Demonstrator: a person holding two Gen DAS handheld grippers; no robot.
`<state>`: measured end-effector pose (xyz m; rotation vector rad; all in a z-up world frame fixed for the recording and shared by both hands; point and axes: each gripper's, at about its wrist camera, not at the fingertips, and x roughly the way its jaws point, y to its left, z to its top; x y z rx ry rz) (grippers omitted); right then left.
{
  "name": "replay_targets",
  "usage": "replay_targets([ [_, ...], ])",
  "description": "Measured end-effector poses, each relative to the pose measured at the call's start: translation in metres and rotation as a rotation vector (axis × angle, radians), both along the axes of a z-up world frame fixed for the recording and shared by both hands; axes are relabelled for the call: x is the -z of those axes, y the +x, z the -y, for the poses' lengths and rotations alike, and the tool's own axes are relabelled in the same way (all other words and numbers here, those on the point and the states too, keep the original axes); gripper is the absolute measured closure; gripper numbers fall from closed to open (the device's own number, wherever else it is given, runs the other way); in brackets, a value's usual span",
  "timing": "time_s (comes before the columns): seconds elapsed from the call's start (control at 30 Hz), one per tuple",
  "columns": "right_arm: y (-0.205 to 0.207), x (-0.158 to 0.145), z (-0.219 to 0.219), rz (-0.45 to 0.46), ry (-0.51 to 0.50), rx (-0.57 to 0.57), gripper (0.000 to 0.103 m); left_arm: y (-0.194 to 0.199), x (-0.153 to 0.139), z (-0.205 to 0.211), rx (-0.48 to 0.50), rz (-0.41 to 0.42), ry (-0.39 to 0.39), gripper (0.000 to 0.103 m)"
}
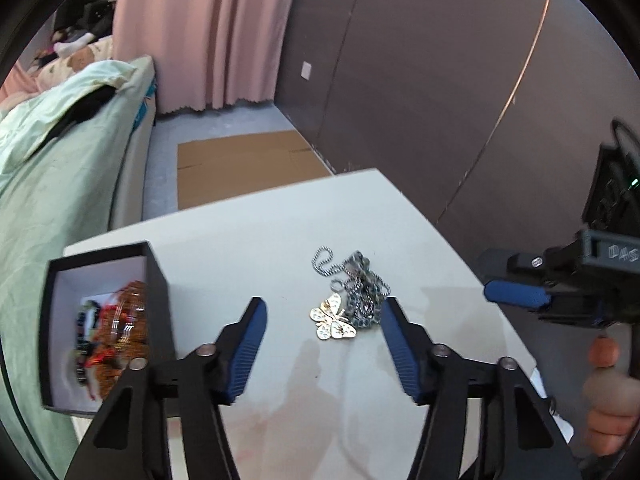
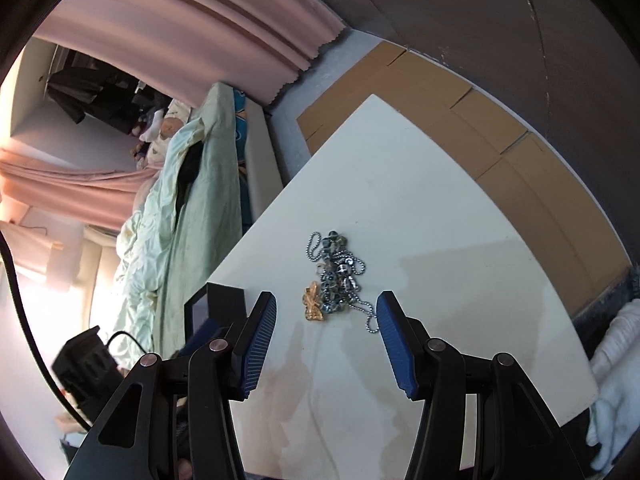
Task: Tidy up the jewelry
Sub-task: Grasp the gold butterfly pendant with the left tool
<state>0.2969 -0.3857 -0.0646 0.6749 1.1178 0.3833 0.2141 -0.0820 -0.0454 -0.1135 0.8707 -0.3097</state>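
Here both the left gripper (image 1: 324,312) and right gripper (image 2: 326,308) hover half-open and empty over the chain pile (image 1: 358,286) on the desk (image 1: 248,240).

pink curtain (image 1: 208,32) | green bedding (image 1: 52,148) | floor cardboard (image 1: 244,164)

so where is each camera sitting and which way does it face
Left wrist: on the left gripper, angled down over the white table at the jewelry pile and black box; its open fingers, the right gripper and a hand show.
Right wrist: on the right gripper, angled down at the pile; its open fingers show.
Shared: table, pile, box, bed, curtain.
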Motion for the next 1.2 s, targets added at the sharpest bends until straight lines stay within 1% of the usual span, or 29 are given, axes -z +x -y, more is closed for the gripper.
replay_targets([
  [0.03, 0.0, 0.001, 0.001, -0.004, -0.001, 0.003, 0.049, 0.003, 0.006, 0.004, 0.006, -0.015, 0.005, 0.05],
  [0.17, 0.001, 0.002, 0.004, -0.016, 0.014, 0.011, 0.049, 0.008, 0.017, 0.015, 0.021, -0.037, 0.027, 0.05],
  [0.3, 0.002, 0.003, 0.008, -0.021, 0.031, 0.015, 0.049, 0.01, 0.028, 0.024, 0.035, -0.048, 0.076, 0.05],
  [0.43, 0.004, 0.002, 0.009, -0.022, 0.04, 0.019, 0.049, 0.013, 0.04, 0.03, 0.051, -0.076, 0.109, 0.05],
  [0.53, 0.005, 0.003, 0.011, -0.024, 0.044, 0.021, 0.049, 0.015, 0.05, 0.036, 0.074, -0.097, 0.157, 0.05],
  [0.63, 0.005, 0.004, 0.013, -0.028, 0.049, 0.026, 0.049, 0.018, 0.056, 0.037, 0.067, -0.104, 0.18, 0.05],
  [0.73, 0.007, 0.004, 0.012, -0.033, 0.056, 0.027, 0.049, 0.02, 0.057, 0.038, 0.06, -0.084, 0.188, 0.05],
  [0.77, 0.007, 0.005, 0.011, -0.034, 0.057, 0.026, 0.049, 0.023, 0.057, 0.039, 0.06, -0.079, 0.193, 0.051],
  [0.8, 0.008, 0.005, 0.009, -0.036, 0.058, 0.024, 0.049, 0.023, 0.057, 0.039, 0.058, -0.072, 0.199, 0.055],
  [0.87, 0.01, 0.006, 0.007, -0.038, 0.058, 0.021, 0.049, 0.025, 0.057, 0.038, 0.048, -0.058, 0.212, 0.067],
  [0.9, 0.01, 0.007, 0.006, -0.04, 0.057, 0.02, 0.049, 0.025, 0.056, 0.037, 0.046, -0.055, 0.21, 0.071],
  [1.03, 0.014, 0.014, 0.003, -0.057, 0.049, 0.013, 0.049, 0.029, 0.054, 0.028, 0.046, -0.076, 0.146, 0.072],
  [1.1, 0.016, 0.017, 0.0, -0.067, 0.046, 0.009, 0.049, 0.029, 0.051, 0.022, 0.033, -0.075, 0.131, 0.072],
  [1.2, 0.019, 0.02, -0.006, -0.078, 0.043, 0.001, 0.052, 0.029, 0.042, 0.015, 0.019, -0.068, 0.094, 0.072],
])
